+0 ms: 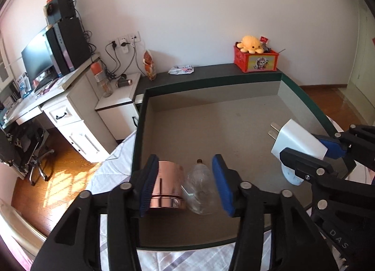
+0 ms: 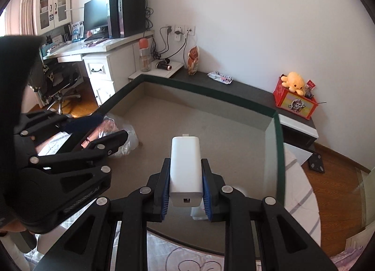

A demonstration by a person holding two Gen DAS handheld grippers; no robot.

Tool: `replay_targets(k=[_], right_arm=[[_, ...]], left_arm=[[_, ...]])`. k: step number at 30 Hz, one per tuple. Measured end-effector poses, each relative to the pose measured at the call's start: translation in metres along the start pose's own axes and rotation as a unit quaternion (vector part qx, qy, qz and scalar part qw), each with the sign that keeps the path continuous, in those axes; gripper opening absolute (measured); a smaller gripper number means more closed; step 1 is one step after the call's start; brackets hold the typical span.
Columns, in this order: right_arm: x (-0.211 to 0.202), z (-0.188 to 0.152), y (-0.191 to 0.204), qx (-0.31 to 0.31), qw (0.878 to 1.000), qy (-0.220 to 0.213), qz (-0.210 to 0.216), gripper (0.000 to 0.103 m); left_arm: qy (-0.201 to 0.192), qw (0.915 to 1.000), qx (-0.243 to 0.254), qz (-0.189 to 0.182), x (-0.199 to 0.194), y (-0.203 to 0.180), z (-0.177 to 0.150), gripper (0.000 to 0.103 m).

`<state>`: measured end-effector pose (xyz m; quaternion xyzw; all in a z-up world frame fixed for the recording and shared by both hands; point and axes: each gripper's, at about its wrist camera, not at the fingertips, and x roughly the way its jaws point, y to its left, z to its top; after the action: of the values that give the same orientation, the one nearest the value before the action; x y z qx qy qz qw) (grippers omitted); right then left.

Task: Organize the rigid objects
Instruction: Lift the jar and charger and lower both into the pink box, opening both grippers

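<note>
A wide tray with a dark green rim [image 1: 138,130] [image 2: 279,139] and a grey floor lies in front of me. My left gripper [image 1: 185,184] hangs open low over its near left part. A copper-coloured metal cylinder [image 1: 167,185] and a clear plastic bottle [image 1: 201,191] lie side by side between its blue pads [image 1: 147,184]. My right gripper [image 2: 185,165] is shut on a white plug-in charger [image 2: 185,168], held above the tray's near right part with its prongs pointing away. In the left wrist view the charger [image 1: 297,139] shows at the right.
A red toy box [image 1: 256,60] with a yellow plush octopus stands on the dark ledge behind the tray, near a flat packet [image 1: 181,69] and a snack bag [image 1: 150,64]. A white desk [image 2: 110,60] with monitor and computer is left. Bedding lies under the tray.
</note>
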<state>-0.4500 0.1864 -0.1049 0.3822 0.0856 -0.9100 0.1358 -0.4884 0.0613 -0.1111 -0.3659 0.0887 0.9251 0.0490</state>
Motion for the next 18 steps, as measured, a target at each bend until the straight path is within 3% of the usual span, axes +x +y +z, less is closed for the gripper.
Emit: replay_targets(k=[6, 14, 18], right_arm=[[0.010, -0.002, 0.011, -0.005, 1.000, 0.016, 0.010, 0.024], [0.026, -0.010, 0.021, -0.003, 0.999, 0.041, 0.019, 0.024], [0.018, -0.012, 0.021, 0.007, 0.999, 0.030, 0.013, 0.028]], left_arm=[[-0.011, 0.9997, -0.017, 0.012, -0.014, 0.019, -0.013, 0.078], [-0.018, 0.9992, -0.022, 0.027, -0.027, 0.034, -0.028, 0.088], [-0.020, 0.9990, -0.026, 0.031, -0.036, 0.037, -0.035, 0.092]])
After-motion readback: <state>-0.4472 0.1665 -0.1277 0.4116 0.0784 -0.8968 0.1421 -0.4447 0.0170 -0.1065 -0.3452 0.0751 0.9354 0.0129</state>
